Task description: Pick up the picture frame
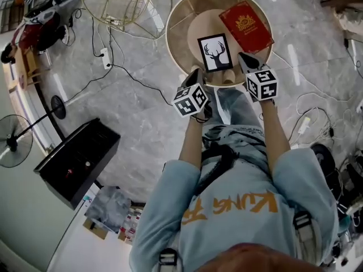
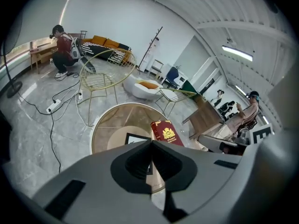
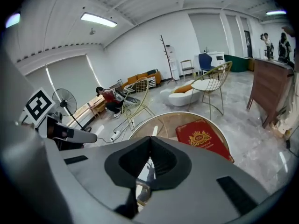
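The picture frame (image 1: pixel 215 53) is showing a narrow black border around a white sheet printed with a black stag's head and antlers, and it is sitting on the round table (image 1: pixel 180 11), on the pale wooden disc under the glass top, close to the rim nearest the person. Whether it is lying flat or leaning slightly cannot be told. The red book (image 1: pixel 246 26) with a gold emblem is lying just beside the frame's far right corner, its own far corner reaching towards the table's rim. The left gripper (image 1: pixel 195 74) is hovering just beside the frame's near left corner and the right gripper (image 1: pixel 244 58) just beside its right edge, so the frame is sitting between them; both are pointing downwards, and each pair of jaws is pressed together with nothing pinched. Bare tabletop is showing to the frame's left and beyond it, while the book is closing in the right side. Around the table, grey marble floor (image 1: pixel 147 112) is spreading out, with black cables (image 1: pixel 122 71) trailing across it on the left and a gold wire chair (image 1: pixel 116 4) standing just beside the table's far left. Counted on the table: one frame and one book; above it, two grippers, each carrying one marker cube.
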